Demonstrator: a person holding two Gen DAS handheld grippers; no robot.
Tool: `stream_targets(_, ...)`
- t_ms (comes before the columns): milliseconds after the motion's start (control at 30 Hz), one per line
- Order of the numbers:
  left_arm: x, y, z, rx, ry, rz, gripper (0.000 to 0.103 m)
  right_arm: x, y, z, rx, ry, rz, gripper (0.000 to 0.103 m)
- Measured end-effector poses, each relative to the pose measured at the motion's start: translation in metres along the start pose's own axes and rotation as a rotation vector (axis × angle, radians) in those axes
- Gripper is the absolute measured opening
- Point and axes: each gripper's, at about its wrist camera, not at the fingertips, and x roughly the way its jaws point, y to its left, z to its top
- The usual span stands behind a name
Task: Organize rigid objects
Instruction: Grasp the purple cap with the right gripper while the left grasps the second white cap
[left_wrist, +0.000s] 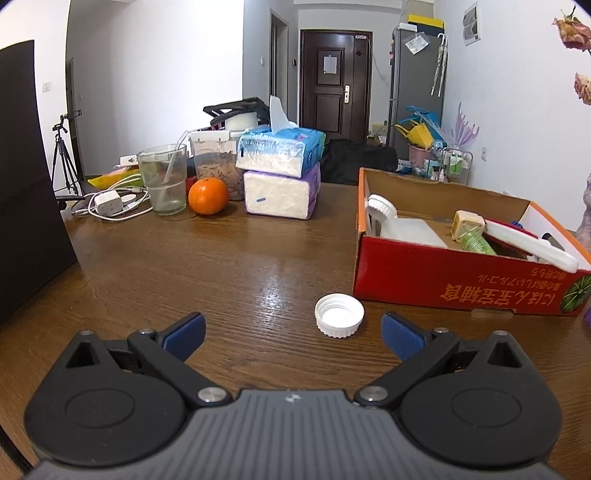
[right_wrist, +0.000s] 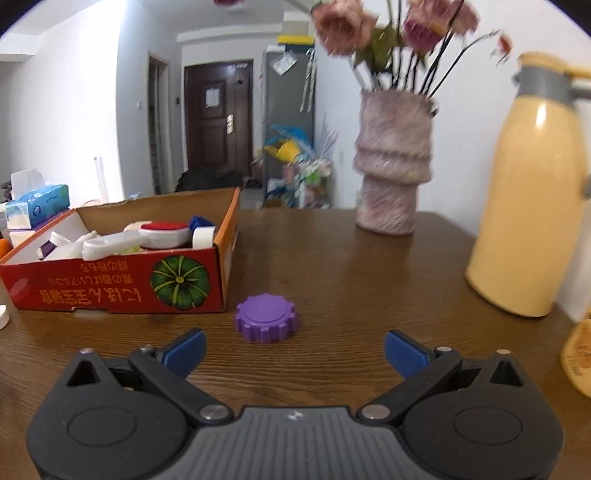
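A white ribbed bottle cap (left_wrist: 339, 315) lies open side up on the wooden table, just ahead of my left gripper (left_wrist: 293, 334), which is open and empty. A red cardboard box (left_wrist: 443, 275) holding several white plastic items stands to the right of the cap. In the right wrist view a purple notched lid (right_wrist: 266, 322) rests on the table beside the same red box (right_wrist: 110, 291), slightly left of centre ahead of my right gripper (right_wrist: 295, 349), which is open with nothing between its fingers.
At the back left stand tissue packs (left_wrist: 280, 173), an orange (left_wrist: 208, 195), a glass (left_wrist: 162, 179) and a charger with cables (left_wrist: 109, 203). A dark panel (left_wrist: 26, 184) rises at the left. A fuzzy vase of dried flowers (right_wrist: 393, 166) and a cream thermos (right_wrist: 528, 195) stand at the right.
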Motion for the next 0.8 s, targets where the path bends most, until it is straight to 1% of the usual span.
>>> stream_targets(167, 0.013, 0.002, -0.001, 0.000, 0.030, 0.016, 0.103, 0.040, 0.009, 0.008, -0.031, 0.053, -0.015, 0.099)
stream_targets(233, 0.019, 0.003, -0.001, -0.002, 0.045, 0.019, 0.103, 0.054, 0.014, 0.011, -0.033, 0.077, -0.013, 0.093)
stream_targets(367, 0.032, 0.005, 0.000, -0.008, 0.074, 0.024, 0.103, 0.069, 0.019, 0.015, -0.031, 0.096, -0.026, 0.083)
stream_targets(400, 0.035, 0.005, 0.001, -0.010, 0.080, 0.024, 0.103, 0.071, 0.019, 0.016, -0.026, 0.100, -0.024, 0.077)
stream_targets(433, 0.037, 0.005, 0.001, -0.011, 0.084, 0.023, 0.103, 0.075, 0.018, 0.016, -0.017, 0.111, -0.016, 0.066)
stream_targets(500, 0.040, 0.005, 0.002, -0.012, 0.087, 0.017, 0.103, 0.079, 0.015, 0.017, 0.009, 0.119, 0.014, 0.053)
stream_targets(700, 0.048, 0.001, 0.004, -0.015, 0.094, 0.003, 0.103, 0.080, 0.015, 0.016, 0.009, 0.102, 0.008, 0.051)
stream_targets(800, 0.052, 0.000, 0.005, -0.016, 0.094, -0.006, 0.103, 0.075, 0.013, 0.017, 0.020, 0.075, -0.002, 0.051)
